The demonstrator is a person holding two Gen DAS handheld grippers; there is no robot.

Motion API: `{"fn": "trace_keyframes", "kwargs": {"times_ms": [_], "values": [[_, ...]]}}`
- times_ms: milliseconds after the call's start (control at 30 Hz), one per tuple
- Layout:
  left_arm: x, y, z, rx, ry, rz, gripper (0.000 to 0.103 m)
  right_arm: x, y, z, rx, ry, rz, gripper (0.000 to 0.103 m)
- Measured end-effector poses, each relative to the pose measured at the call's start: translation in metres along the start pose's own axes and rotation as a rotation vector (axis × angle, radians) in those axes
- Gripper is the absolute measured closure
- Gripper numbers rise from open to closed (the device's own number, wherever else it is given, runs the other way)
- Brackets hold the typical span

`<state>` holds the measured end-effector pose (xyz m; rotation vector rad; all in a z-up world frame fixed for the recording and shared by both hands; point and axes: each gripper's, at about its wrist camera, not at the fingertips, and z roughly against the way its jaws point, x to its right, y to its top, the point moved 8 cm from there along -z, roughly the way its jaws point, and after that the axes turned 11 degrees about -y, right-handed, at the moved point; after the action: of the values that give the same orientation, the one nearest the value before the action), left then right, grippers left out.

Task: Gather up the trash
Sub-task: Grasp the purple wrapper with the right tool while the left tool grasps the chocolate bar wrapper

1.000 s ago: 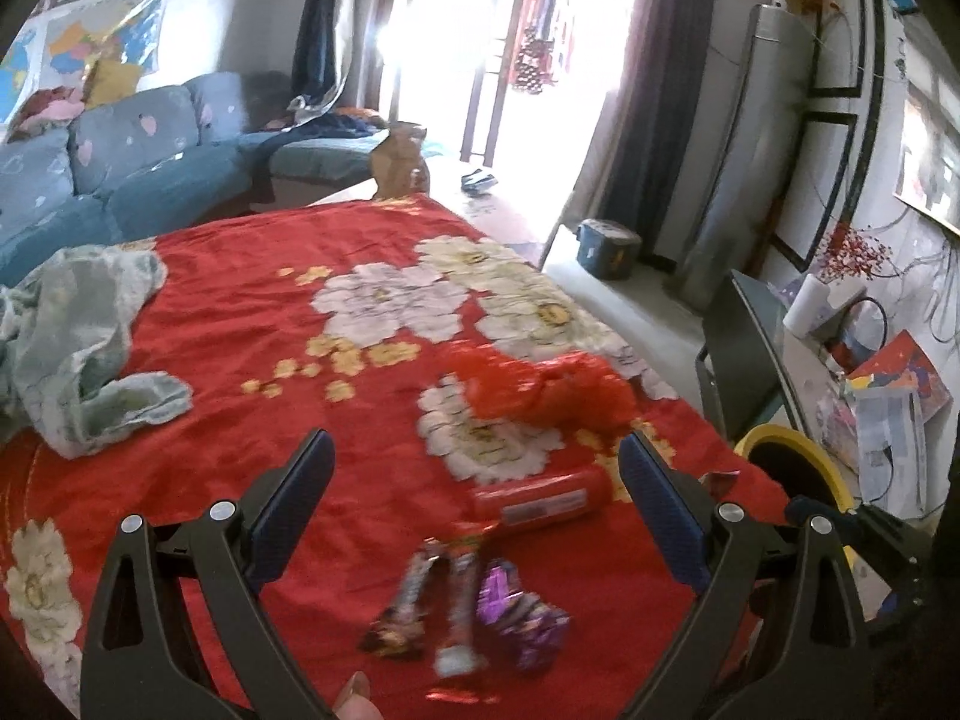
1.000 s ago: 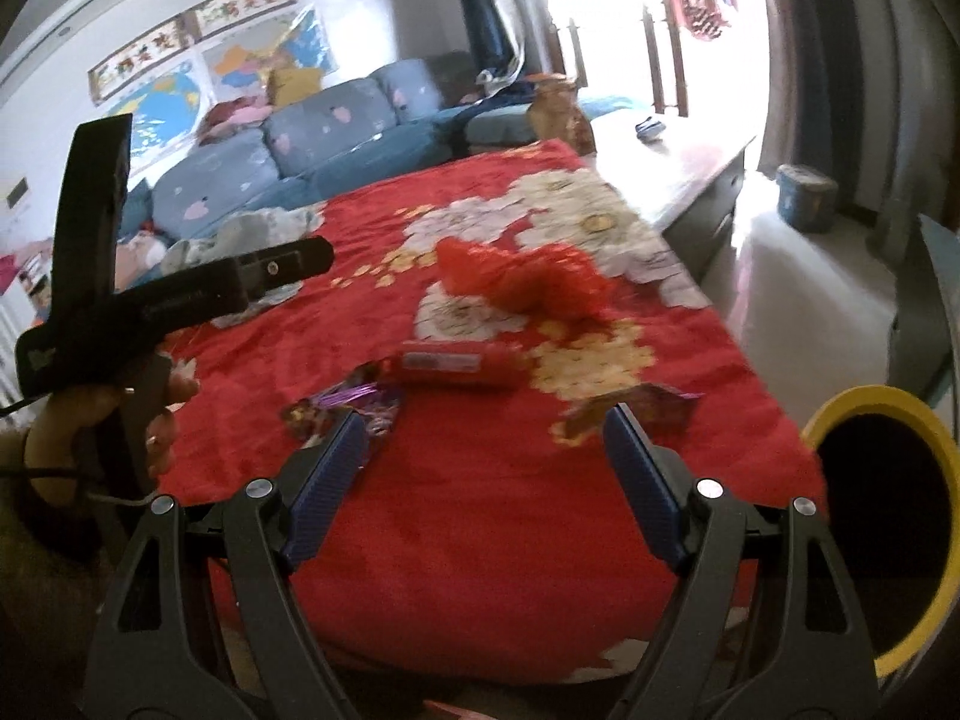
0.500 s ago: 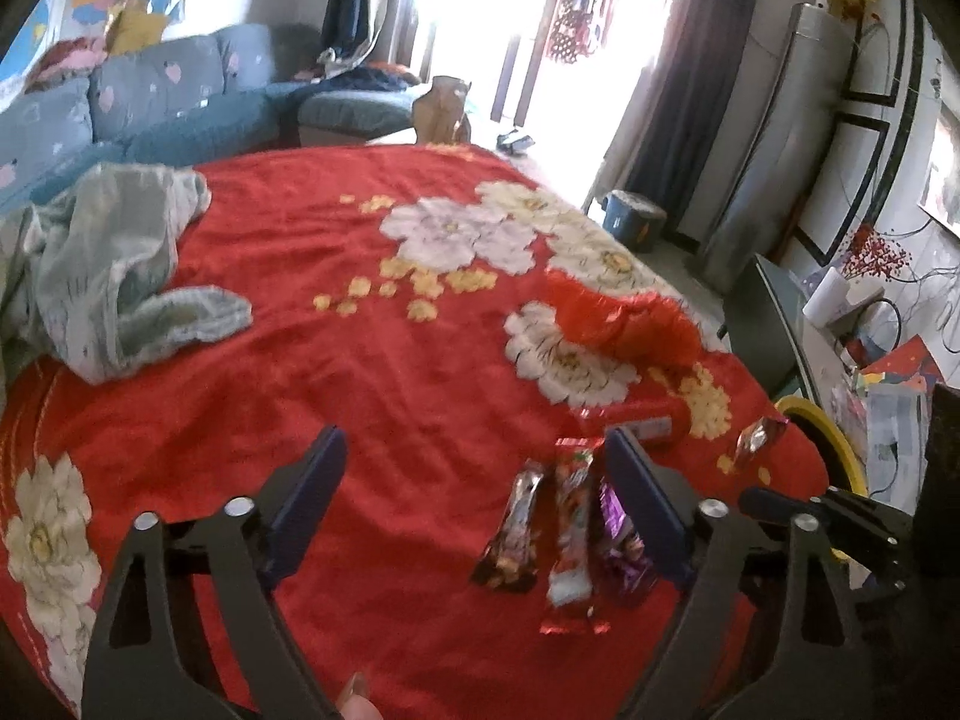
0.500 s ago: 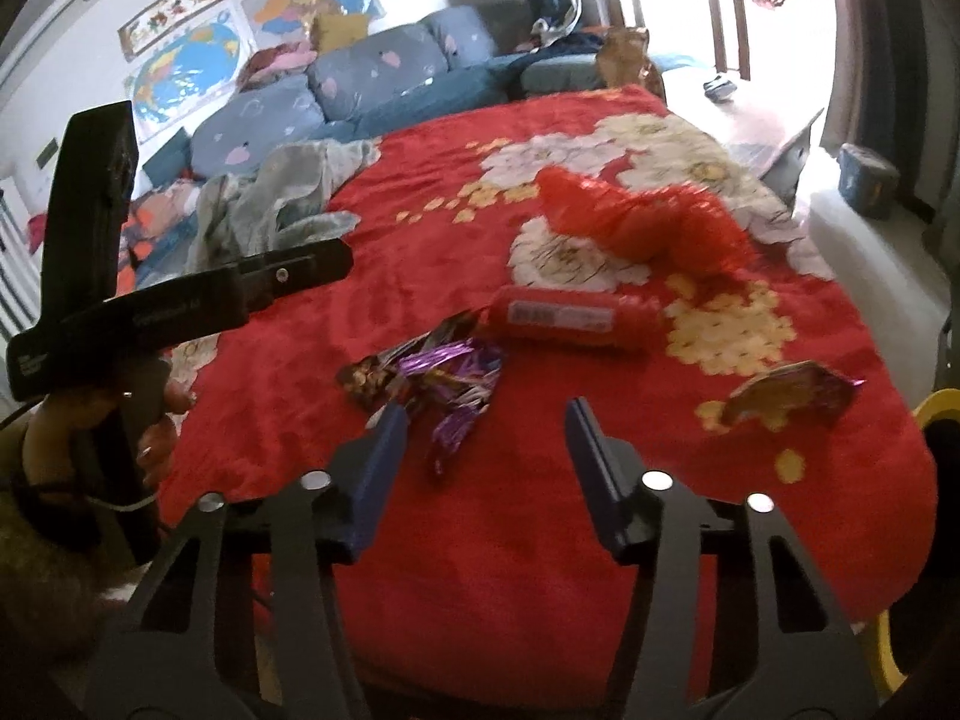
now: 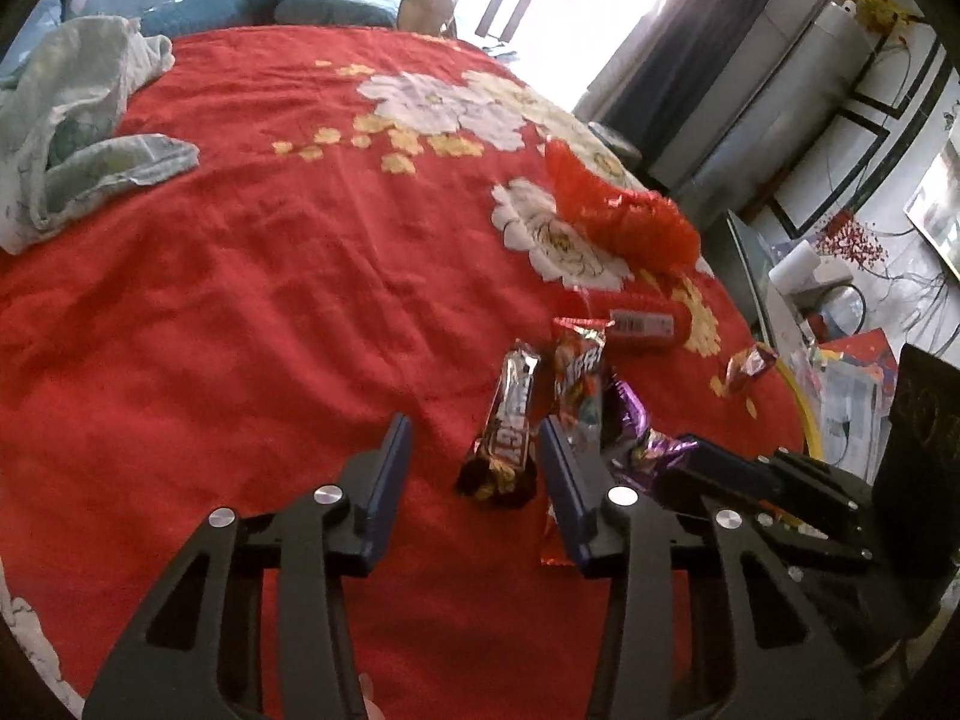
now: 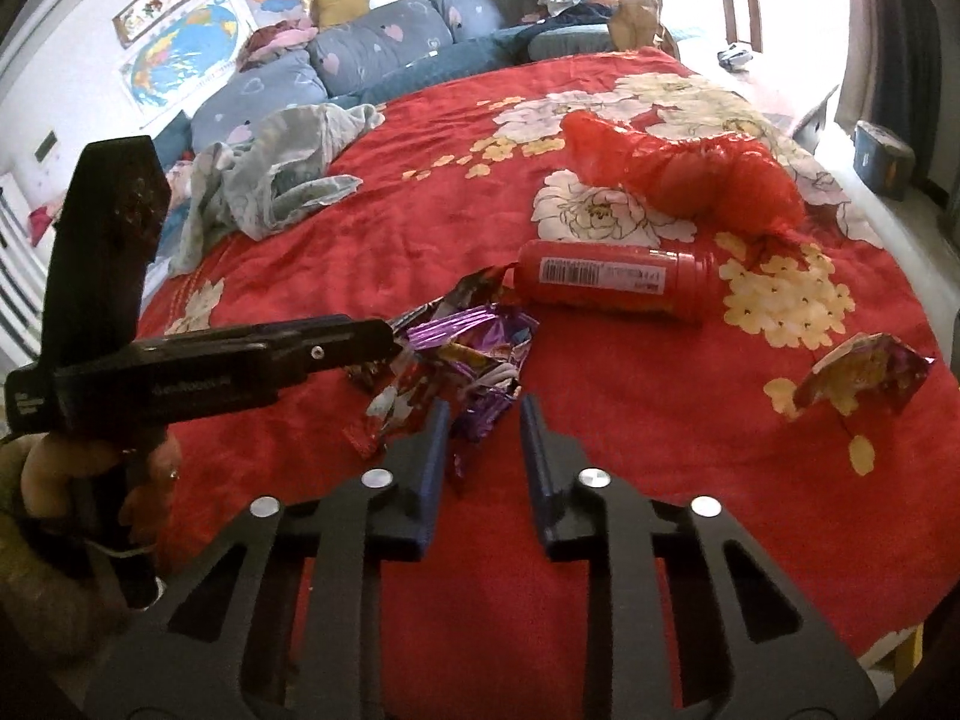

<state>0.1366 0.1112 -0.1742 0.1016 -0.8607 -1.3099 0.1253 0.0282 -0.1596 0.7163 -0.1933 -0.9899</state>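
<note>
One capped red bottle (image 6: 618,282) lying beside red plastic bag (image 6: 690,180)

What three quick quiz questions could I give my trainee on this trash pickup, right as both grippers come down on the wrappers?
1. True or false: the red bottle stands upright on the red cloth.
2. Which wrapper lies between the fingers of the left gripper?
A. the dark candy wrapper
B. the purple wrapper
C. the folded wrapper lying apart from the pile
3. Fill the gap: the crumpled red bag lies just beyond the ____.

Key:
1. False; it lies on its side.
2. A; the jaws are closing around it.
3. Bottle. The right gripper is closing at the purple wrapper, which is not yet clearly pinched.
</note>
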Motion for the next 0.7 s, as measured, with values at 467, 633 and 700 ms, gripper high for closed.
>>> {"fn": "trace_keyframes", "kwargs": {"times_ms": [467,633,700], "values": [[0.004,0.005,0.003,0.022,-0.008,-0.023,0.098,0.013,-0.001,0.014,0.041,0.014,-0.03,0.091],[0.009,0.01,0.011,0.045,-0.001,-0.039,0.098,0.013,0.002,0.023,0.064,0.014,-0.022,0.091],[0.011,0.013,0.015,0.057,0.001,-0.048,0.098,0.014,0.003,0.025,0.07,0.014,-0.021,0.091]]}}
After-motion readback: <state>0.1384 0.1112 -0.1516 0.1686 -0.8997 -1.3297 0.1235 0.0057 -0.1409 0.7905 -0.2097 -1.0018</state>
